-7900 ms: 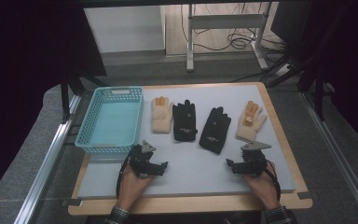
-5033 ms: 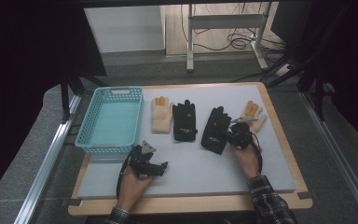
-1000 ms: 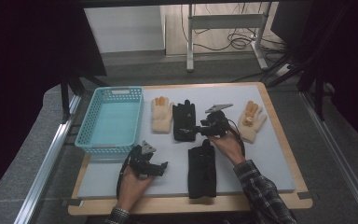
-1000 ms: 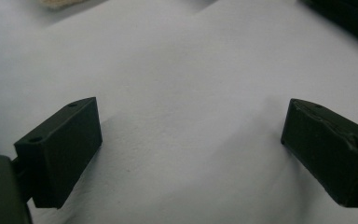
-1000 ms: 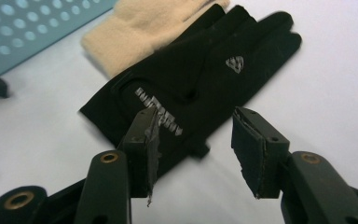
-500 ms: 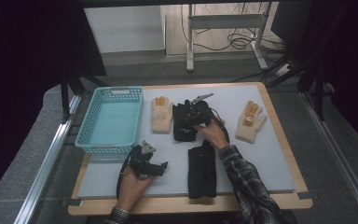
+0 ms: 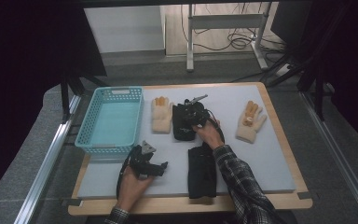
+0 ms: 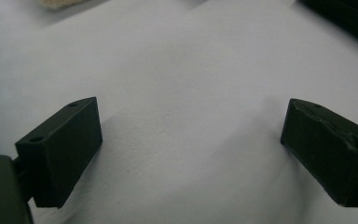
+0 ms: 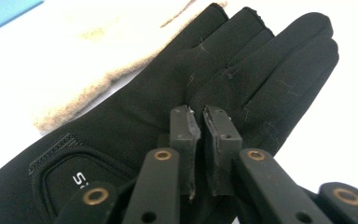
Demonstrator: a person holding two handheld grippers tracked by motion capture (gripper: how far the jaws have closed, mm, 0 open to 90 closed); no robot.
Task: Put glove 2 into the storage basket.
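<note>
Two black gloves and two cream ones lie on the white worktop [image 7: 261, 154], beside a turquoise basket [image 7: 109, 119] at its far left corner. The right gripper [image 7: 195, 112] is down on the far black glove [image 7: 182, 125], which lies in the middle of the far half of the worktop, just beside a cream glove [image 7: 161, 114] on its left. In the right gripper view this black glove [image 9: 135, 126] is flat, palm or back up I cannot tell, with smooth matt fabric, bits of pale lint, a stitched patch near the cuff carrying pale lettering, and its fingers pointing away from the camera. The cream glove's fuzzy edge [image 9: 74, 84] touches its side. The right gripper [image 9: 201, 121] has its jaws nearly together after just closing, a thin slit left between them; they sit at the base of the glove's fingers, and whether any fabric is pinched between them I cannot tell.

The second black glove [image 7: 201, 170] lies lengthwise near the worktop's near edge, under the person's plaid sleeve [image 7: 242, 186]. The other cream glove [image 7: 251, 122] lies toward the far right corner.

The left gripper [image 7: 144, 161] rests near the near left corner; in its own view its jaws stand wide apart over bare worktop [image 8: 186, 93].
</note>
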